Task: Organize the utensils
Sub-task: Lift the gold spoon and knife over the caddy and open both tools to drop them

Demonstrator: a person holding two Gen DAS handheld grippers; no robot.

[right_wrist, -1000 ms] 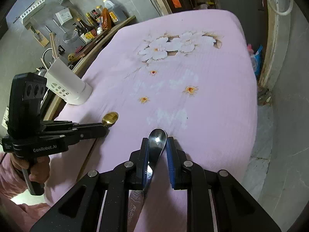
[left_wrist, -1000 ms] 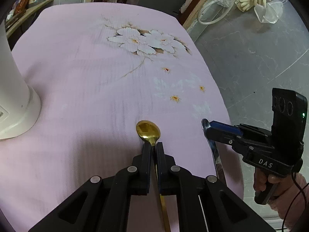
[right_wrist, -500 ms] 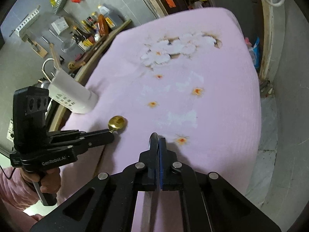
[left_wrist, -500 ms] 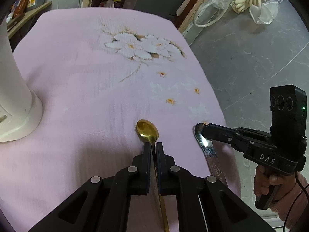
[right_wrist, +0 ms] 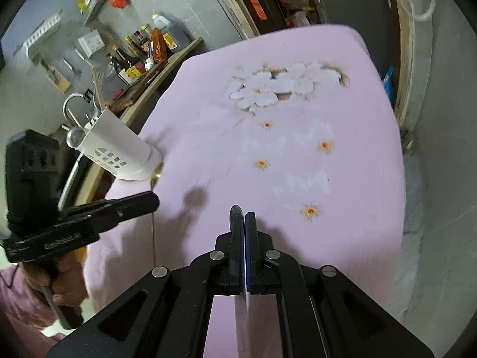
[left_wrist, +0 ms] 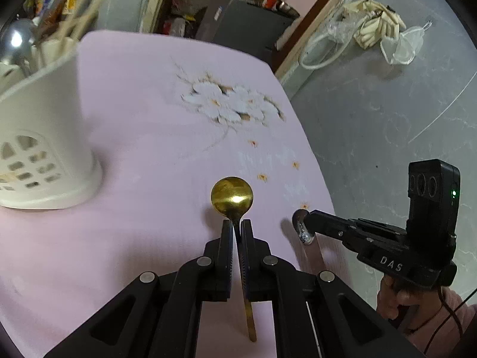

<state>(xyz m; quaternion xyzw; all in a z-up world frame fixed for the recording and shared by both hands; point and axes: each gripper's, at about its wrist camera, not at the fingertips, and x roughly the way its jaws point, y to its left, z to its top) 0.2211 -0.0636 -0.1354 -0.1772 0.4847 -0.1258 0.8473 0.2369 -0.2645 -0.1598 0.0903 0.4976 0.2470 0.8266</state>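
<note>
My left gripper [left_wrist: 237, 226] is shut on the neck of a gold spoon [left_wrist: 232, 197], held above the pink cloth with its bowl forward. My right gripper [right_wrist: 244, 219] is shut on a silver spoon [right_wrist: 235, 213], seen edge-on between the pads; its bowl [left_wrist: 301, 226] shows in the left wrist view, to the right of the gold spoon. A white perforated utensil holder [left_wrist: 44, 137] with several utensils in it stands to the left; it also shows in the right wrist view [right_wrist: 116, 152]. The left gripper [right_wrist: 146, 203] shows there too.
The table is covered by a pink cloth with a white flower print [right_wrist: 283, 86]. A shelf with bottles [right_wrist: 143, 56] lies beyond the holder. The table's right edge drops to a grey floor [left_wrist: 387, 104].
Both grippers have lifted their spoons off the cloth. The left one moved up toward the white holder, and the right one closed fully on the silver spoon and turned it edge-on.
</note>
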